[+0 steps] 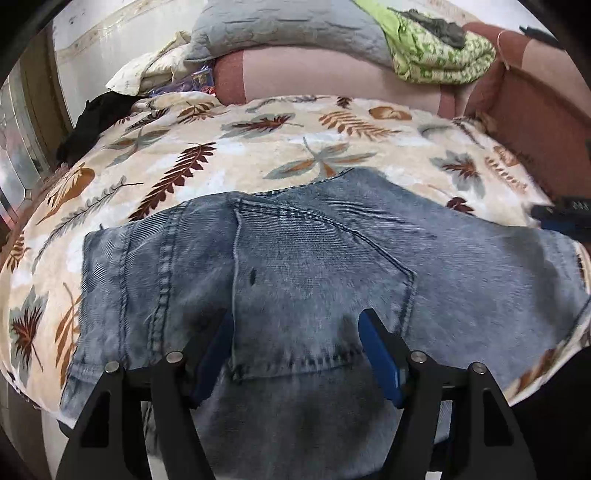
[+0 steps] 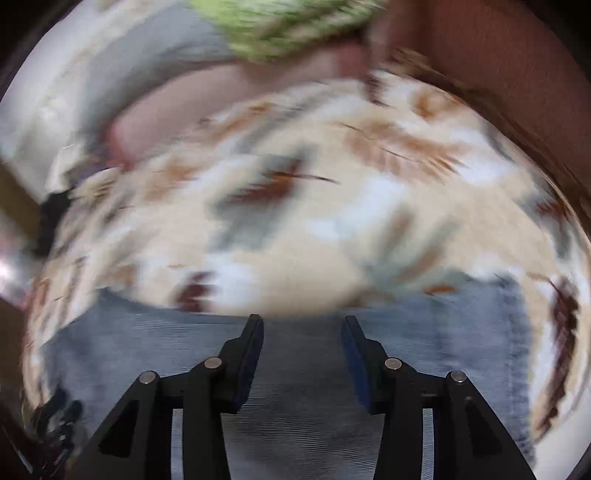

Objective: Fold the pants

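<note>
Left gripper jaws spread, nothing pinched, hanging over the back pocket of the jeans. Right gripper jaws also spread, empty, over plain denim; that view is heavily motion-blurred. Jeans lie flat along the near edge of the bed, on the leaf-print blanket, near side running past the bed edge under the left gripper. Bare blanket beyond the jeans on the far side and to the left. Far edge: pink bolster, grey pillow, green patterned cloth at far right. Dark garment at the far left edge. Brown bed side bounds the right.
</note>
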### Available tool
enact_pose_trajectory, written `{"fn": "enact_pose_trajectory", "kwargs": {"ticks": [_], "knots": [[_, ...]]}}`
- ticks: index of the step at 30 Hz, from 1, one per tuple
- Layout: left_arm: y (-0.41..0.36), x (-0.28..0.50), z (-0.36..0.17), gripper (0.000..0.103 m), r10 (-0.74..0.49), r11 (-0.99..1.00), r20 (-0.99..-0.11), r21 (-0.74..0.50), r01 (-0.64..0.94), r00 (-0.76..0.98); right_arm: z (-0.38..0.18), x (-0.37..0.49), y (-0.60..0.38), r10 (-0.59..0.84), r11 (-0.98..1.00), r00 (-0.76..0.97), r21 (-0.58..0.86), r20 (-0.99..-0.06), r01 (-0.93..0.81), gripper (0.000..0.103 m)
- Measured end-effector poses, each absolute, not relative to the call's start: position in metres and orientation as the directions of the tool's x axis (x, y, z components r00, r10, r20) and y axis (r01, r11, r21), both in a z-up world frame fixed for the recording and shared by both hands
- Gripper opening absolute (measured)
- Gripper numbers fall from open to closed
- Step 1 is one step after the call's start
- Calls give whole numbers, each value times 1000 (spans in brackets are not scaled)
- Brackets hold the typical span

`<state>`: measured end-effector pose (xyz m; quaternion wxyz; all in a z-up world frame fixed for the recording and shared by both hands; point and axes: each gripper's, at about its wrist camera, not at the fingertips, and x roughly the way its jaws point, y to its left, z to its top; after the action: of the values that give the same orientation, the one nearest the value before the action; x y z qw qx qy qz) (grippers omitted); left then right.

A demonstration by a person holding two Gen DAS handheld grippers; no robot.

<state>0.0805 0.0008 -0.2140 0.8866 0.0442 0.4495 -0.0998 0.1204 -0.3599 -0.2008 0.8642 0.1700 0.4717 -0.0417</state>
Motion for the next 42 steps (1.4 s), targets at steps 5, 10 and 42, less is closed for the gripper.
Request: {"fn": "enact_pose_trajectory", "kwargs": {"ticks": [5,10,42], "knots": [[13,56,-202,71,-144,981,-789,-34,192,597,-188,143,-273,294,943,534,332,-793,-25,48],[58,63,-195,71,14,998,-786,49,39,618,-201,166,-197,317,948,476,279,-820,-150,48],[5,69,-171,85,-56,988,-735,57,143,676,-199,81,-292,213,945,596,319,-774,77,11]]}}
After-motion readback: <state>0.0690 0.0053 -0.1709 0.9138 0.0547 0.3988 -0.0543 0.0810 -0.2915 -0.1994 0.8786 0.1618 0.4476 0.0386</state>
